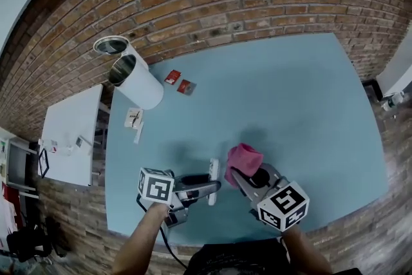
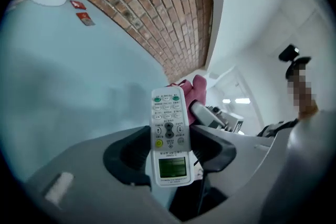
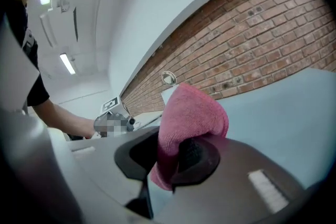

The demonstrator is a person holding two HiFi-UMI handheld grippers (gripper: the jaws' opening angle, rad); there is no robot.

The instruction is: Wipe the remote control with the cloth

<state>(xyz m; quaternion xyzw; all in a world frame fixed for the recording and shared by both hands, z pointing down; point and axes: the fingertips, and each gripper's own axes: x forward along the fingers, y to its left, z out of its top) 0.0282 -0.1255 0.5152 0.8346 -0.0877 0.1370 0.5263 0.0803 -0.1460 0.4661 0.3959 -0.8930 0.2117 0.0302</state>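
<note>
Holding both task things up over the near edge of the pale blue counter [image 1: 302, 113], neither one resting on it. My left gripper [image 1: 212, 190] has its fingers clamped on the slim white plastic remote control [image 1: 213, 181], pinched by its two long edges around the middle. The left gripper view shows it plainly: remote control [image 2: 169, 134] between the dark fingers, green display end near, button end far. My right gripper [image 1: 235, 176] has its fingers closed on the fluffy pink cloth [image 1: 244, 160], with a bunched fold sticking out past the tips. The right gripper view shows the same, the cloth [image 3: 191, 118] squeezed tight.

Key relation: the cloth lies to the right of the remote control, just beside it, with a small gap, not touching. The remote's long axis runs away from me, across the line my left fingers point along, so from the head view it shows edge-on as a thin strip. The button face is turned left, toward my left gripper, so the back faces the cloth. My read is that the right hand closes the gap with a short move leftward and would land on the back or edge first. Reaching the buttons likely needs a left wrist roll.

Containers: a tall white cylindrical bin [image 1: 138, 82] at the counter's far-left corner, top open, inside dark, contents not visible. A round silver-rimmed thing [image 1: 111, 44] sits just behind it, a lid or a second tin, can't tell which. Small red packets [image 1: 172, 76] lie near the bin.
</note>
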